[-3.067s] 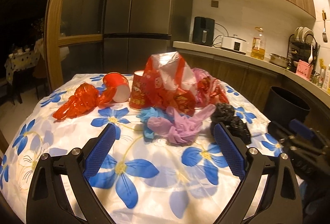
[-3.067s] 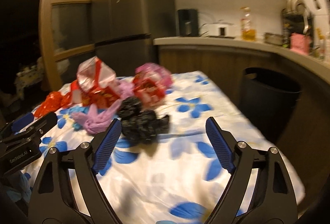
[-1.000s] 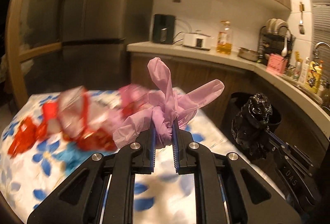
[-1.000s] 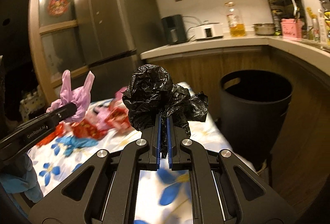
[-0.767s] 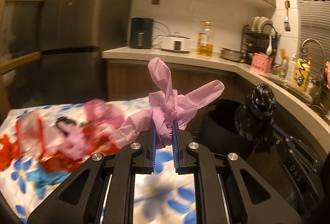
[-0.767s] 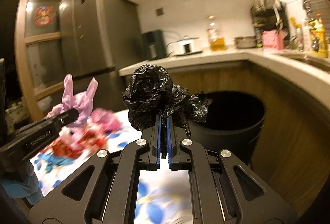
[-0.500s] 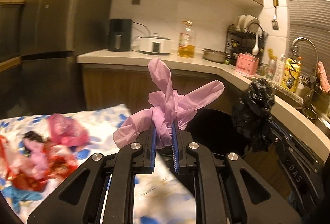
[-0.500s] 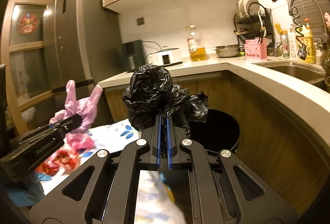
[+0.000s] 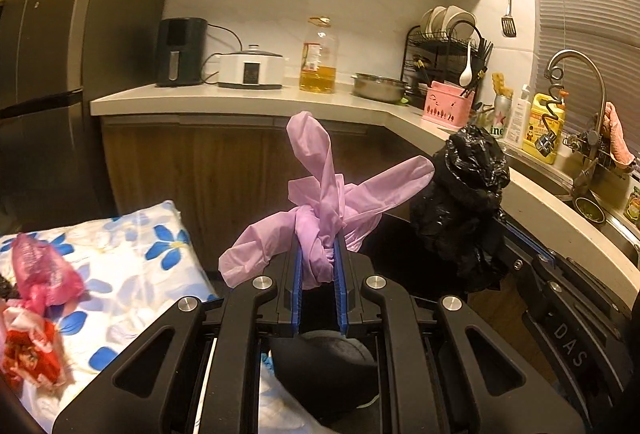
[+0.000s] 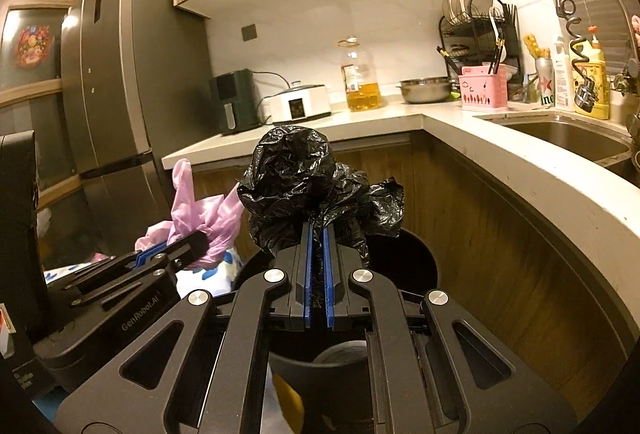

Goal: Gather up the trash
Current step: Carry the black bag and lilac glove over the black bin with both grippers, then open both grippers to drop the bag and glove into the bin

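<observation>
Both over black bin (image 10: 416, 258) at 6 o'clock for drop: L hand-held gripper (image 9: 318, 266) clenched on knotted pink bag (image 9: 320, 210), R hand-held gripper (image 10: 316, 266) clenched on crumpled black bag (image 10: 304, 178); more trash on surface (image 9: 132, 274) at 9 o'clock.

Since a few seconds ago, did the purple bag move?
Yes. The purple bag left the flowery table; the left gripper holds it over the black bin.

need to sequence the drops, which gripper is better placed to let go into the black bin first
Right, probably. The right gripper, shut on the black bag, sits over the black bin opening. The left gripper, holding the pink bag, looks nearer the table edge.
</observation>
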The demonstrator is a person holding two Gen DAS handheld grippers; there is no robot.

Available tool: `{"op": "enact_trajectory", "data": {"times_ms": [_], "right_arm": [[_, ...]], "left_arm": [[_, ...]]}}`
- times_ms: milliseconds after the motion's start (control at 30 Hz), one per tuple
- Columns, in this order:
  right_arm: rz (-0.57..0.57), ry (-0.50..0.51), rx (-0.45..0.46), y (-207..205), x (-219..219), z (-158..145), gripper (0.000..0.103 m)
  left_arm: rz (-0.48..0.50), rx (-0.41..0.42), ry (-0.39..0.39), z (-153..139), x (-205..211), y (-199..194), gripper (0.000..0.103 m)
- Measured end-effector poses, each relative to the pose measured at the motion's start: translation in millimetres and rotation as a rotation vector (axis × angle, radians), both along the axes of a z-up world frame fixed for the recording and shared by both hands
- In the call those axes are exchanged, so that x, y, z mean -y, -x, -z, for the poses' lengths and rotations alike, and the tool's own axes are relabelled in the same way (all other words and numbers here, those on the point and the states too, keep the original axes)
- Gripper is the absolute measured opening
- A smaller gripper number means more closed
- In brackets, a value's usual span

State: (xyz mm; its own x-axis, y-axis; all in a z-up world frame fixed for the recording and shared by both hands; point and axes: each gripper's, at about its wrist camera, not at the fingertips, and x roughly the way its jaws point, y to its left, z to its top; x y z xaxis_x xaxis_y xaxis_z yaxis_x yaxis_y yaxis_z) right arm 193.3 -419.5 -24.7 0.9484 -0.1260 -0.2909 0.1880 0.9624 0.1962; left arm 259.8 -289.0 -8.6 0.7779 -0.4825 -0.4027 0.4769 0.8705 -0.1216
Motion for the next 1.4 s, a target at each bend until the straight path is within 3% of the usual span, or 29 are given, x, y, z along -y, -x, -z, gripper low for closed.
{"op": "enact_trajectory", "data": {"times_ms": [433,533,667,900,1067,1200,1400], "right_arm": [[-0.006,-0.029,-0.031,-23,20,9,0.006],[-0.007,-0.036,-0.039,-28,25,10,0.012],[0.0,-0.05,-0.047,-31,29,13,0.027],[0.005,-0.059,-0.06,-28,28,17,0.047],[0.006,-0.033,-0.07,-22,17,18,0.061],[0.012,-0.016,-0.076,-13,9,19,0.071],[0.036,0.015,-0.075,6,-7,16,0.073]], "left_arm": [[0.056,-0.049,0.007,15,20,-24,0.017],[0.069,-0.055,0.005,18,22,-26,0.026],[0.061,-0.065,0.019,20,16,-29,0.044],[-0.039,-0.09,0.05,24,-9,-30,0.076],[-0.127,-0.045,-0.014,21,-24,-14,0.087],[-0.201,-0.035,-0.043,22,-45,-1,0.09],[-0.293,-0.048,-0.025,23,-85,22,0.095]]}}
